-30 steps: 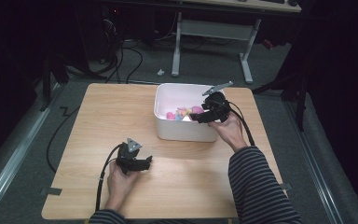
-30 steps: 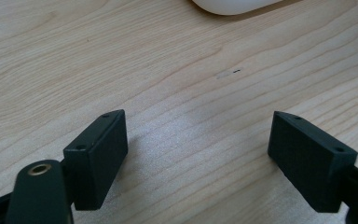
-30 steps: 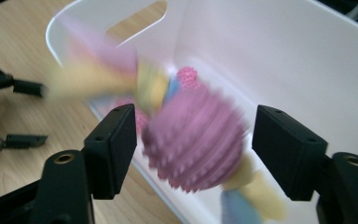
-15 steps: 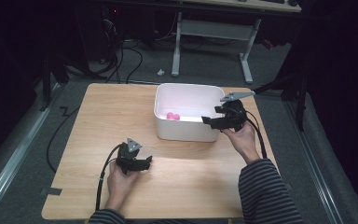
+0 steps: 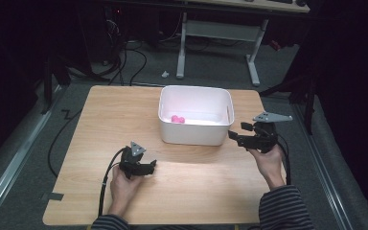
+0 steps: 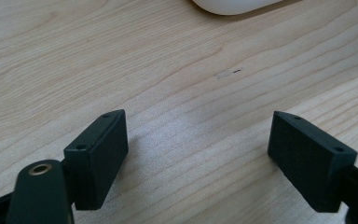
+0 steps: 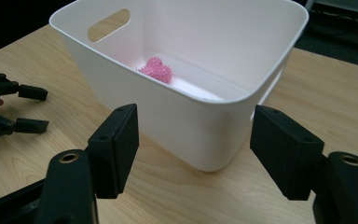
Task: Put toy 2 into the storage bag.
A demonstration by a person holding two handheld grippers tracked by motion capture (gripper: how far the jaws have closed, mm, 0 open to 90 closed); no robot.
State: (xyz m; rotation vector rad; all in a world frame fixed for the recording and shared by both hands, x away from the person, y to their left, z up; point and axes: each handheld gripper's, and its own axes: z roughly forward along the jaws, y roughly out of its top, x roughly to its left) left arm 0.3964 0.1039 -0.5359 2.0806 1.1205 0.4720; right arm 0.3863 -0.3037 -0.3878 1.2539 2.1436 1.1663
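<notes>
- White bin (image 5: pixel 195 130) sits on the worktop (image 5: pixel 105 115), toward its far side, handle cut-outs in the short end walls; its long axis runs left-right across the worktop.
- Pink spiky balls (image 5: pixel 178 119) lie on the bin floor, close against the near wall, toward the bin's left end. In the right gripper view one pink ball (image 7: pixel 155 70) shows just past the near rim.
- Right gripper (image 5: pixel 235 137) is just off the bin's right end, near its front corner, close to the wall but not touching as far as I can tell. Its fingers (image 7: pixel 116 149) are spread wide and hold nothing; the bin's corner sits between and beyond them.
- Left gripper (image 5: pixel 151 166) rests low on the worktop, in front of the bin and well apart from it, pointing right. Its fingers (image 6: pixel 98 156) are also wide apart and empty, with bare wood between them; a bit of the bin's base (image 6: pixel 233 5) shows at the top edge of that view.
- Key relation: from the right fingers the balls lie across the bin, ahead and down, behind the near wall. Right hand (image 5: pixel 268 163) is clearly nearer the bin than the left.
- Judgement: any reach for the balls should go up over the rim, then down; a straight push forward would bump the wall and could shove the bin.
</notes>
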